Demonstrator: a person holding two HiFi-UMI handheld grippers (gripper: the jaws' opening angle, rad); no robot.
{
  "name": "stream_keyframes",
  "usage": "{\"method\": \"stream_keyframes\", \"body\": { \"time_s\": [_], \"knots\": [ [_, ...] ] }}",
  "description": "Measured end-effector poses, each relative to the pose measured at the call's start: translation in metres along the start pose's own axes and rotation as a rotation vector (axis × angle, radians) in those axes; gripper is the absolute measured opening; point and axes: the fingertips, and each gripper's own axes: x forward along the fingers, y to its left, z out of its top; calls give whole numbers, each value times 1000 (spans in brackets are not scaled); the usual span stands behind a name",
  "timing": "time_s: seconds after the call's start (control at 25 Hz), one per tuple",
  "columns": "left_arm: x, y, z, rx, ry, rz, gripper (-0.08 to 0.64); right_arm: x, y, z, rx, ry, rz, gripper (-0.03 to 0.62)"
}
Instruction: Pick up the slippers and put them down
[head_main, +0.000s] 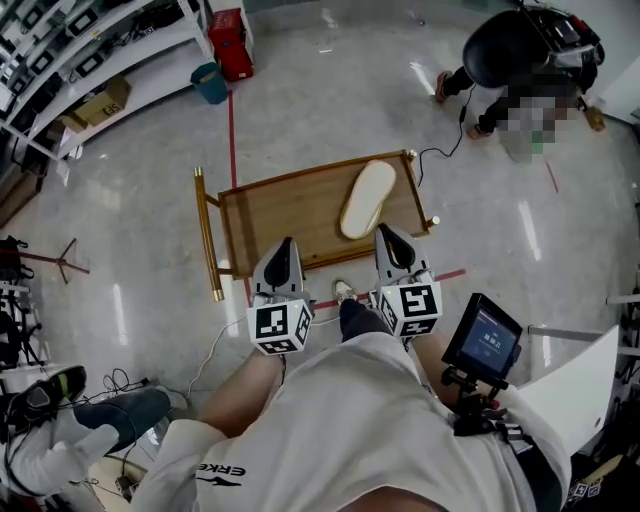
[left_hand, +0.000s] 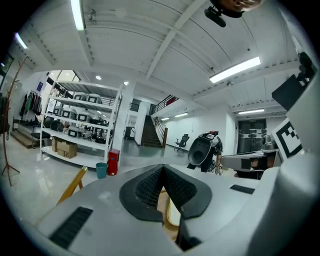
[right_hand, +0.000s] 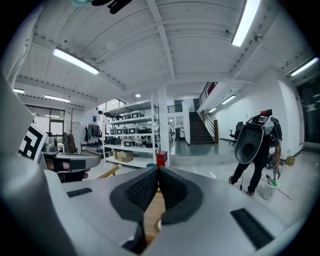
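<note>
- Left tongs (head_main: 286, 245): clenched, tips meeting, nothing between them. They are held near the person's waist and point toward the desk.
- Right tongs (head_main: 386, 232): also clenched and empty, level with the left pair, with a gap between the two.
- Slipper (head_main: 367, 198): one cream slipper lies flat, sole side up or down I cannot tell, on the right half of the wooden desk (head_main: 280, 215). It sits just beyond the right tongs, untouched by either pair.
- Progress: the slipper rests on the desk and neither pair of tongs holds anything, so the put-down looks done. Only one slipper is in view; if a second exists, it is out of sight and remains to be handled.
- Containers: the desk has a low raised rim like a tray and carries only the slipper.
- A teal bin (head_main: 210, 83) stands on the floor beside a red box (head_main: 231, 44); its contents are not visible.
- A cardboard box (head_main: 100, 105) sits on the low shelving, flaps closed.
</note>
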Motion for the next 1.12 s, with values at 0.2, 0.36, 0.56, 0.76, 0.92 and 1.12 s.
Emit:
{"method": "stream_keyframes", "body": {
  "time_s": [0.2, 0.36, 0.56, 0.76, 0.92, 1.12],
  "knots": [
    [-58, -6, 2, -4, -38, -22, 2, -48, 48, 4, -6, -32, 20, 5],
    [-86, -12, 4, 1, -60, -34, 2, -73, 70, 6, -7, -44, 34, 5],
    [-122, -20, 6, -6, -70, -47, 2, -107, 94, 4, 12, -36, 35, 5],
    [-146, -24, 8, -10, -72, -52, 2, -127, 112, 5, 27, -36, 44, 5],
    [-147, -30, 11, -4, -80, -53, 3, -133, 112, 10, 35, -46, 56, 5],
    [-142, -39, 18, 7, -94, -55, 2, -142, 102, 21, 47, -72, 54, 5]
  ]
}}
